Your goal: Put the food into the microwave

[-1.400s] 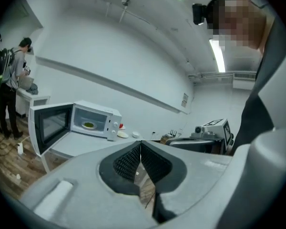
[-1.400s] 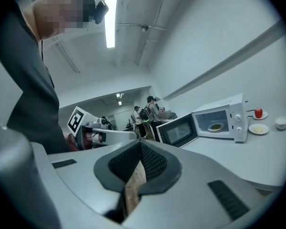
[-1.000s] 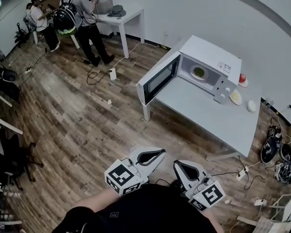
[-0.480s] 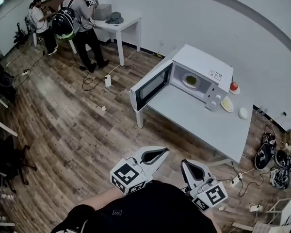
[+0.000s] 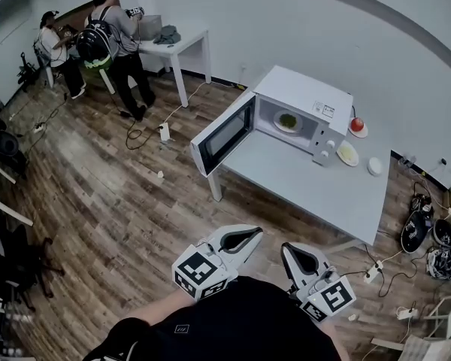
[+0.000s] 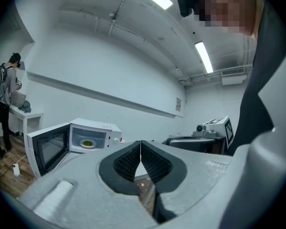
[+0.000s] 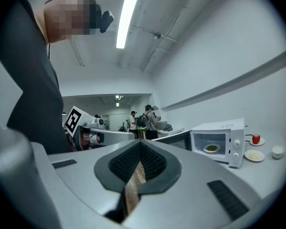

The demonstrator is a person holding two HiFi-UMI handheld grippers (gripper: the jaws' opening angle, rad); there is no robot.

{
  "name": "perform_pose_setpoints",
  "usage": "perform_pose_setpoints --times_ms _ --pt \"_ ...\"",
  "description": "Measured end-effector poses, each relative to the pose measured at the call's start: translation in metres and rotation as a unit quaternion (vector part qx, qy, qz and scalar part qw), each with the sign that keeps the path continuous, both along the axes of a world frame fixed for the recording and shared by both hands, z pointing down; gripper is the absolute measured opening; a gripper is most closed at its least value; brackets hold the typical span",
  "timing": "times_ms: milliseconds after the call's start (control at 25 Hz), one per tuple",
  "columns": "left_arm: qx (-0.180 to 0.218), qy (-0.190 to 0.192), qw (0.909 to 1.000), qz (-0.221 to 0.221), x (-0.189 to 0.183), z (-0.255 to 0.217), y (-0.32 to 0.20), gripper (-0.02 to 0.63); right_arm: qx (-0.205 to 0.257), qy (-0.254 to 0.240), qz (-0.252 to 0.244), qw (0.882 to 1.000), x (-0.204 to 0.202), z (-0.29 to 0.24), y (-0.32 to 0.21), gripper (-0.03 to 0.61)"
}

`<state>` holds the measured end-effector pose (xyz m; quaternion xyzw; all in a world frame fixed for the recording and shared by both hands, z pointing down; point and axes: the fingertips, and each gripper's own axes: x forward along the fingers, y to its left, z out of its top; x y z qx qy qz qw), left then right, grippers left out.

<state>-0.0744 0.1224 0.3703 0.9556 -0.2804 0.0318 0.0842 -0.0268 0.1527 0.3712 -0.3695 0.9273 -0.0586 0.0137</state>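
A white microwave [image 5: 304, 104] stands on the grey table [image 5: 308, 186] with its door [image 5: 224, 135] swung open to the left. Inside it lies a plate of green food [image 5: 287, 121], which also shows in both gripper views [image 6: 88, 143] [image 7: 211, 148]. My left gripper [image 5: 253, 234] and right gripper [image 5: 288, 248] hang close to my body above the floor, well short of the table. Both point toward the microwave. Each has its jaws together and nothing between them.
To the right of the microwave sit a red apple on a saucer [image 5: 357, 125], a plate of pale food [image 5: 347, 153] and a small white cup [image 5: 374, 166]. Cables and a power strip [image 5: 374, 271] lie on the wooden floor. People [image 5: 116, 32] stand by a far white table [image 5: 177, 40].
The head view has shifted, so the microwave and table now sit further left and higher. Both grippers stay shut and empty near my body.
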Motion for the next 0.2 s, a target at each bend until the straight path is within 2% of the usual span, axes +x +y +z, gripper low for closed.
perform_pose_setpoints --times_ms 200 --pt "-0.004 -0.003 0.9998 0.017 0.018 0.003 0.004 0.011 -0.005 -0.002 0.004 1.000 0.013 0.005 0.004 0.012"
